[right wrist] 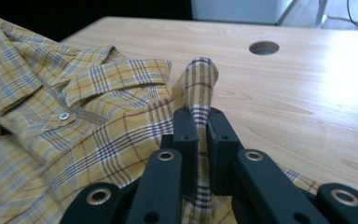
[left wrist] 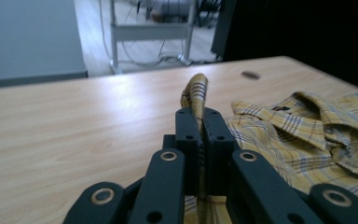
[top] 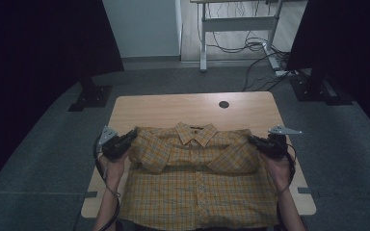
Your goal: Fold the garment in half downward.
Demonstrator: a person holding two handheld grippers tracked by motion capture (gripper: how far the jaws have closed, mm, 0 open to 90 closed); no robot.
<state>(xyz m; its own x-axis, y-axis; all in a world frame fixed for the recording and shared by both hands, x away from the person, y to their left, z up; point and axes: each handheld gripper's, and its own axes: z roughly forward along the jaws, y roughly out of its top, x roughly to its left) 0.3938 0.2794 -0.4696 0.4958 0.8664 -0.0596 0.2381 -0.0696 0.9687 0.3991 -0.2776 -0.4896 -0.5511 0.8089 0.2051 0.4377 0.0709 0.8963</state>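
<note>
A yellow plaid shirt [top: 197, 178] lies front up on the wooden table [top: 173, 108], collar toward the far side and both sleeves folded in over the chest. My left gripper [top: 131, 134] is at the shirt's left shoulder, shut on a pinched fold of fabric [left wrist: 197, 93] that stands up between its jaws. At the right shoulder, my right gripper [top: 251, 140] is shut on a similar fold [right wrist: 200, 84]. The collar [left wrist: 303, 116] shows to the right in the left gripper view and the collar [right wrist: 74, 70] to the left in the right gripper view.
A round cable hole [top: 224, 104] sits in the table's far part. Bare wood stretches beyond the shirt. Dark stands [top: 91, 96] flank the table on grey carpet, and a desk frame with cables [top: 250, 45] stands behind.
</note>
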